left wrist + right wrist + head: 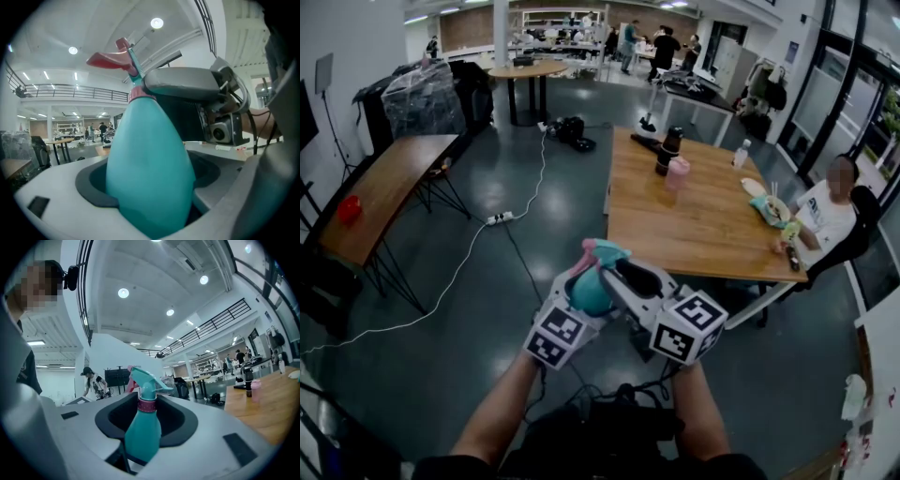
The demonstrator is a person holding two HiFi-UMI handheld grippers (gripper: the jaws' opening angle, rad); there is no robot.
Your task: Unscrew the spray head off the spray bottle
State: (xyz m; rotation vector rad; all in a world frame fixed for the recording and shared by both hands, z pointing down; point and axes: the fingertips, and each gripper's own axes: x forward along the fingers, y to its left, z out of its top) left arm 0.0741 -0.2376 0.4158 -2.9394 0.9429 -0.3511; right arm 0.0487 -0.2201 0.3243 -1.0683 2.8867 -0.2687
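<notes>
Two tongs (578, 302) (619, 270), one spray bottle (592, 292).

The person's forearms (500, 412) are reaching forward, bringing both grippers together. The left gripper (579, 298) is clamping the spray bottle (592, 289), while the right gripper (624, 271) is straddling its neck, jaws apart.

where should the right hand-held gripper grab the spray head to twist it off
Take the pink collar under the spray head, not the trigger: it is round and likely the part that turns. Come from the side with jaws across the neck, as the left hand-held gripper holds the spray bottle by its teal body.
</notes>
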